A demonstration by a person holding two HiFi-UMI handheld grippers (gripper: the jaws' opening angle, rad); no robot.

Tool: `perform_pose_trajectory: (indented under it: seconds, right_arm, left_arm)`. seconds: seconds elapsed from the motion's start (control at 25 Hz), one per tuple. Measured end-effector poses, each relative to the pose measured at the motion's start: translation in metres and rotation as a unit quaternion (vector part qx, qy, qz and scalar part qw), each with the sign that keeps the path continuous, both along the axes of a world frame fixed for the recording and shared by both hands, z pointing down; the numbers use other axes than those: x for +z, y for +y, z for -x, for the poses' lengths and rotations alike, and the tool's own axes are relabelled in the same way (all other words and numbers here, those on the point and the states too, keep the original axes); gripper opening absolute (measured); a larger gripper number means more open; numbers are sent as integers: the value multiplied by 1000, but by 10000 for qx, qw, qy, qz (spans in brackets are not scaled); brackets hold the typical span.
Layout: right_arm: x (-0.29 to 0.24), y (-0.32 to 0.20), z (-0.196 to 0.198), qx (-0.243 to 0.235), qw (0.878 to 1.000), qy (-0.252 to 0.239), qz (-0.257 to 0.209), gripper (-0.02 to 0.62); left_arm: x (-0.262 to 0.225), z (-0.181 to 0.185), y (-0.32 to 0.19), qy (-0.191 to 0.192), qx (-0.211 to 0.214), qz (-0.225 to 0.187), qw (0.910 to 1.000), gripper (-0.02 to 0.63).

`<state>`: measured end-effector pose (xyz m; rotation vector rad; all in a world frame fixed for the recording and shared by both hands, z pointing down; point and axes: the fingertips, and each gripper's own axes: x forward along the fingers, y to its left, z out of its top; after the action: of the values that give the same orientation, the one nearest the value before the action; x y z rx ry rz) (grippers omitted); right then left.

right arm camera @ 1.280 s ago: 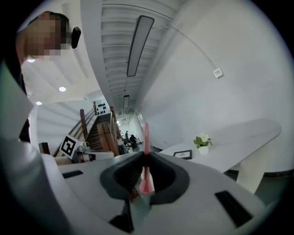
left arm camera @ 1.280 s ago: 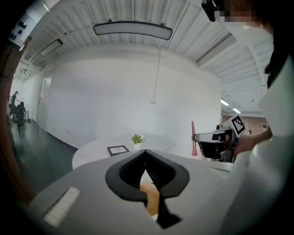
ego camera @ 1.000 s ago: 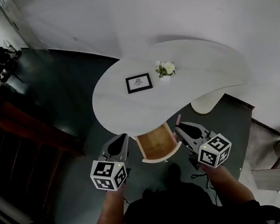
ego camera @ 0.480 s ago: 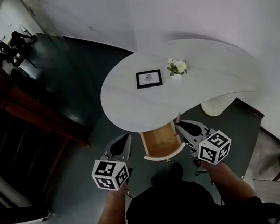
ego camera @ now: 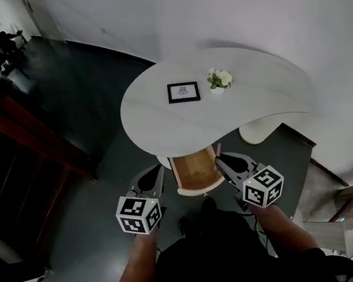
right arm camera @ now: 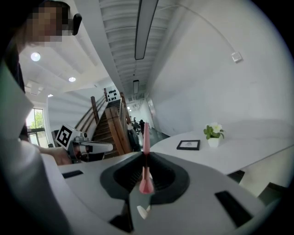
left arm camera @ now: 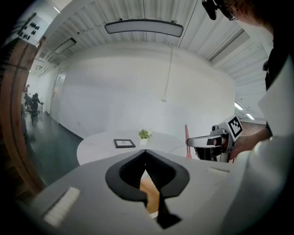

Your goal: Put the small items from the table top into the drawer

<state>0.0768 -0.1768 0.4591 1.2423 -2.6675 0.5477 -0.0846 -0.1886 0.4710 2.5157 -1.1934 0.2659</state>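
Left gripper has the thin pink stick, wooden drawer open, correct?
No: the right gripper clamps the thin pink stick, per the right gripper view; the left gripper is shut, empty. The wooden drawer is open.

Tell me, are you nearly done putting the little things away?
Not nearly. The drawer is open, so that part is done. The right hand-held gripper is shut on a thin pink stick beside it; the left hand-held gripper is shut and empty. The picture frame and the little potted plant sit on the table top, waiting.
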Motion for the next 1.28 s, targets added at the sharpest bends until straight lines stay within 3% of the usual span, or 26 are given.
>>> perform_pose_trajectory:
  seconds: [0.28,0.48,0.64,1.08,1.28]
  right_arm:
    - [31,-9,0,-51,9995,208,246,54]
    - [59,-17,13,-329,9981,298,417,54]
    - [84,-21,22,-580,9952,639,458,54]
    - [151,-32,30,-1147,9804,1322,906,54]
    - [177,-35,34,-1529,9681,1688,1043,54]
  left_arm:
    - [30,-1,-4,-26,23,278,9996,11]
    - [52,-11,-13,-71,76,477,9988,11]
    - [70,-19,-18,-151,190,608,9979,11]
    - [119,-31,-29,-114,266,914,9954,11]
    - [138,-35,-33,-115,247,1060,9940,11]
